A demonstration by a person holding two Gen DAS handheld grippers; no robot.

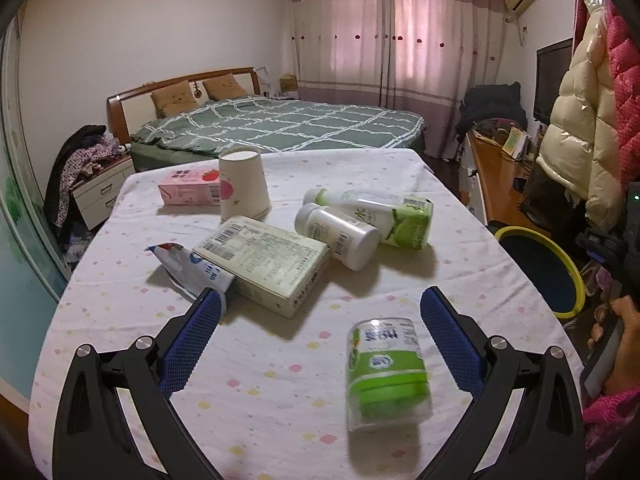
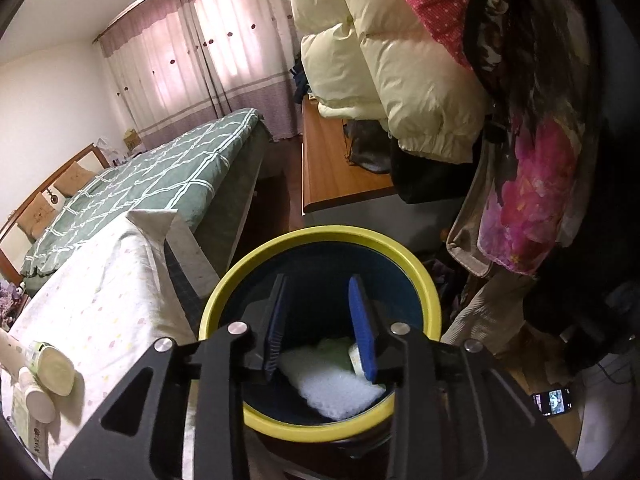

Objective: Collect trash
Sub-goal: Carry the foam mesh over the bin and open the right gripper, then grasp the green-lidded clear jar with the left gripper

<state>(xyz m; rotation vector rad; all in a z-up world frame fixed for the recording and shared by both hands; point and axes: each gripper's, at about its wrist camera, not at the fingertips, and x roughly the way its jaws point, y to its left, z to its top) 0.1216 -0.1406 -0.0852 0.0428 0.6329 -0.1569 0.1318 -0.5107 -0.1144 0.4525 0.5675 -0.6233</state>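
Can (image 1: pixel 386 376) lies between the wide-open, empty left claw (image 1: pixel 322 304), long axis pointing away; right claw (image 2: pixel 322 320) hangs part-open and empty over the bin (image 2: pixel 320 236).

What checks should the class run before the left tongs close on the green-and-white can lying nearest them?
1. Left tongs open wide: ok.
2. Green-and-white can between the blue pads: ok, nearer the right pad.
3. Pads level with the can: cannot tell.
4. Cream rectangular carton outside the gap: ok.
5. Blue-and-white foil pouch clear of the left pad: not ok, they overlap.
6. Yellow-rimmed dark bin has room: ok.
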